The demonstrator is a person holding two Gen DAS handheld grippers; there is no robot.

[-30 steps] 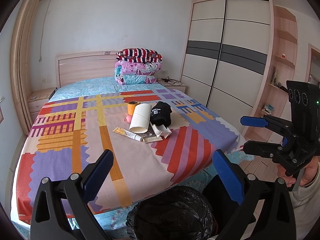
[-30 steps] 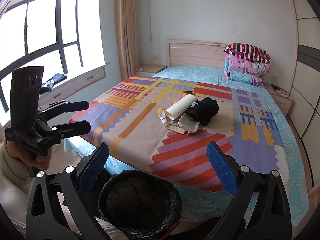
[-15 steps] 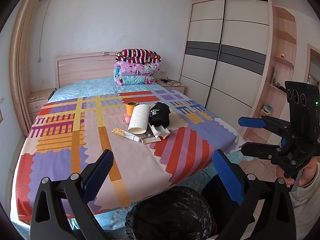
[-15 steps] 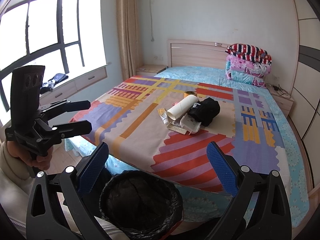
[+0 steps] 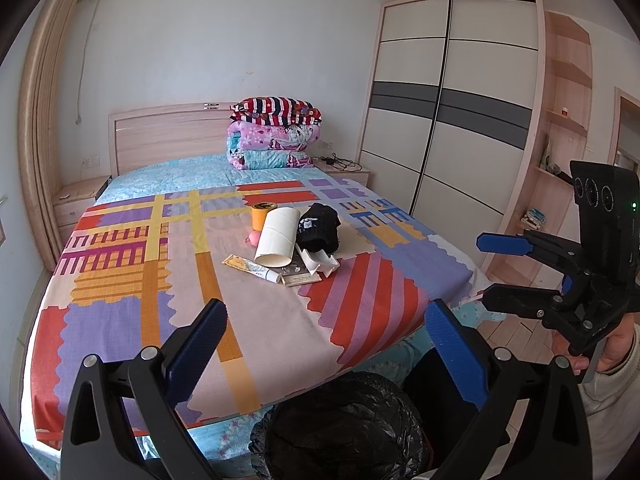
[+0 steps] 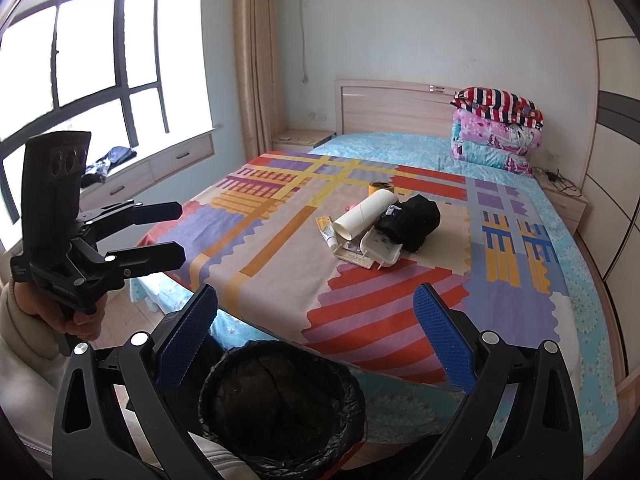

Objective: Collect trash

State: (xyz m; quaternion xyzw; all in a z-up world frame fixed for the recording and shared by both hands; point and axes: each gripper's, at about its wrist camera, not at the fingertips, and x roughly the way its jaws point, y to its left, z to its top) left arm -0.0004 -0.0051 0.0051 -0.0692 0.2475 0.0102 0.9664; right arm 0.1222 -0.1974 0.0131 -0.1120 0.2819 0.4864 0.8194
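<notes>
Nearest of all, the left tongs [image 5: 326, 346] stand wide apart with nothing between their blue pads, and the right tongs [image 6: 316, 340] are spread just as wide and empty; each shows in the other's view too, gripped by a hand in a pale sleeve beside the bed. Directly below both, at the foot of the bed, sits a bin lined with a black bag [image 6: 280, 408], its mouth facing up and its near rim close to the mattress edge. Beyond it stretches the bed [image 5: 132, 320], covered in a spread of red, purple, orange and yellow patches. Around the middle of that spread lies the trash, gathered in one small heap: a flattened tube [image 5: 252, 268] nearest the foot, a white cardboard roll [image 5: 278, 236] lying on its side with its open end toward the cameras, a white plastic tray [image 6: 380, 248] resting on flat packaging, and a black bundle of cloth [image 6: 412, 222] touching the roll. Just behind the roll are a small pink object [image 5: 253, 239] and an upright yellow tape roll [image 5: 264, 214]. Farther back, folded quilts [image 5: 274, 134] are stacked against the wooden headboard [image 5: 160, 136], with a wardrobe [image 5: 452, 120] on one side and a window [image 6: 80, 64] on the other.
</notes>
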